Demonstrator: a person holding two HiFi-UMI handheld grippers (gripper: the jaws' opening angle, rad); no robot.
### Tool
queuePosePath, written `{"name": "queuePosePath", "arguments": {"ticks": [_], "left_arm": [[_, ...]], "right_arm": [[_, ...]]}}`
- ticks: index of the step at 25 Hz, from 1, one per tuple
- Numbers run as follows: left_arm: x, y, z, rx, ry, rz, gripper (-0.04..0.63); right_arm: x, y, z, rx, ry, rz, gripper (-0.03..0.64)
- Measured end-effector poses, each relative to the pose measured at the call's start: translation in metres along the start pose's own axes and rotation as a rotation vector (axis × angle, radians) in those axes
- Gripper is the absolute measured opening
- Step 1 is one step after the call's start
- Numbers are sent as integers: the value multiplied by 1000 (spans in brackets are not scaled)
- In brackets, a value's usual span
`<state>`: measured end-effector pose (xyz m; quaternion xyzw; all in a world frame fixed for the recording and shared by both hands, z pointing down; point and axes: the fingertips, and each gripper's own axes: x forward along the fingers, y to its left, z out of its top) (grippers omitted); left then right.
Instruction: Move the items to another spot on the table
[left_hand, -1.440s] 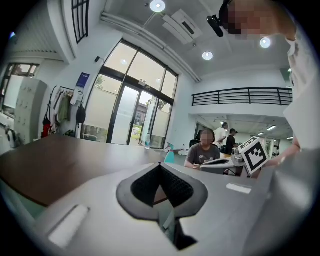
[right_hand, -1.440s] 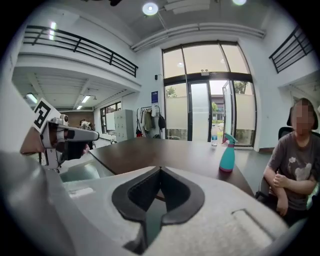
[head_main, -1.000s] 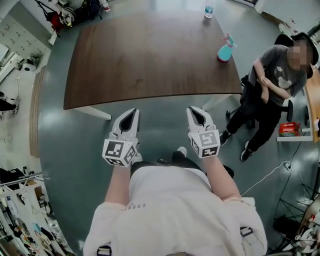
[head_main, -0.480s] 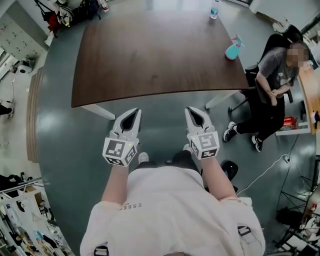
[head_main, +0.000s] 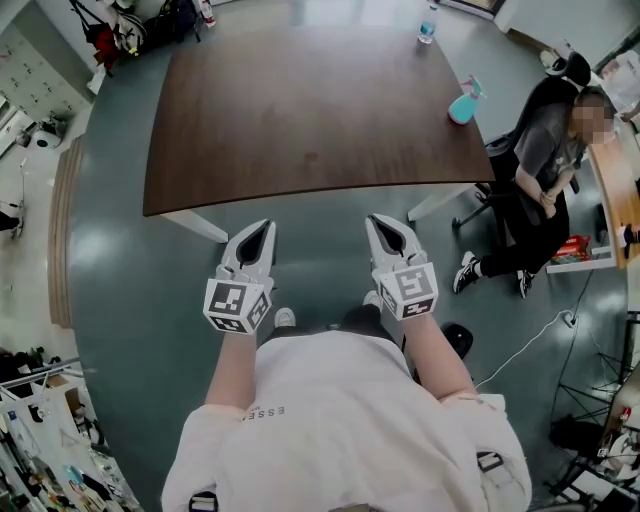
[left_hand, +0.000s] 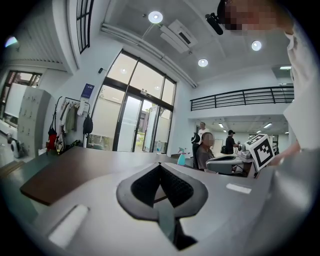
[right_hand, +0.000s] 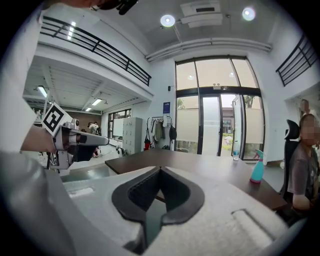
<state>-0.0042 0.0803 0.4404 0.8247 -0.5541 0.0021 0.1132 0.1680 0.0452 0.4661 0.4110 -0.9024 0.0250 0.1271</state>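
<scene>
Before the table (head_main: 300, 100), left claw (head_main: 267, 224) and right claw (head_main: 373, 219) sit closed, empty.

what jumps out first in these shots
A dark wooden table fills the head view, carrying a teal spray bottle and a water bottle near its far right corner. Short of it the left gripper and right gripper hover side by side, both shut and empty.

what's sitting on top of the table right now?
On the table: a teal spray bottle by the right edge, a clear water bottle at the far right corner. The head view shows the whole top; nothing covers any part.
</scene>
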Motion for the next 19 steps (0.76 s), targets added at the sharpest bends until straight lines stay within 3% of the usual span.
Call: {"name": "queuePosePath", "arguments": {"ticks": [19], "left_arm": [[11,2,0,-18,-12,24,17]], "right_arm": [[10,-14,5,-5,2,21,-9]]}}
